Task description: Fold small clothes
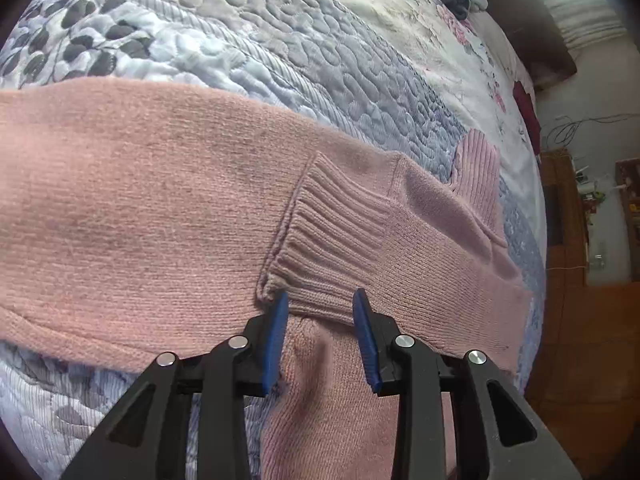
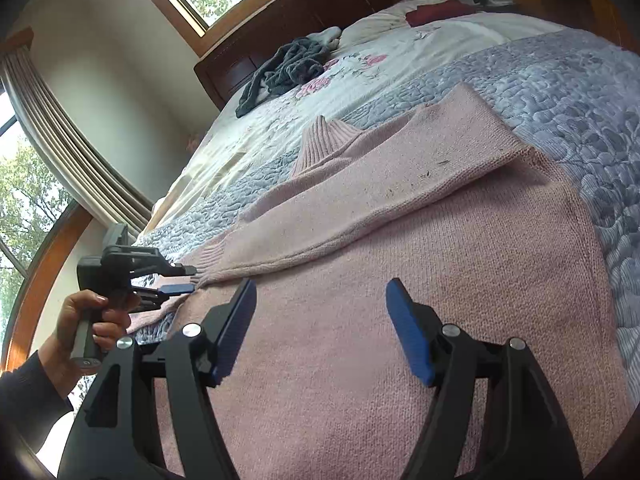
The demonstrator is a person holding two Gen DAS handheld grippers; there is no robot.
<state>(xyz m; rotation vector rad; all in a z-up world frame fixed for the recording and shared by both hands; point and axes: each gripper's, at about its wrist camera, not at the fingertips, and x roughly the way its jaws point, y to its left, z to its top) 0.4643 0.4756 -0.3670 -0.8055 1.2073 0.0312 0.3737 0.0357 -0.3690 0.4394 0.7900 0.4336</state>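
Observation:
A pink knit sweater point(image 1: 132, 200) lies flat on the quilted bed point(image 1: 256, 40), its ribbed collar point(image 1: 476, 172) pointing toward the headboard. One sleeve is folded across the body, ending in a ribbed cuff point(image 1: 332, 248). My left gripper point(image 1: 321, 304) is open, with its blue pads on either side of the cuff's near edge. In the right wrist view the left gripper point(image 2: 185, 279) sits at the cuff tip point(image 2: 208, 260), held by a person's hand point(image 2: 92, 312). My right gripper point(image 2: 320, 296) hangs open just above the sweater's body point(image 2: 400, 264), holding nothing.
A dark grey garment point(image 2: 288, 68) and a dark red item point(image 2: 436, 12) lie near the wooden headboard point(image 2: 304, 12). Windows and a curtain point(image 2: 68, 132) stand on the left. Wooden floor point(image 1: 580, 340) and furniture lie beyond the bed's edge.

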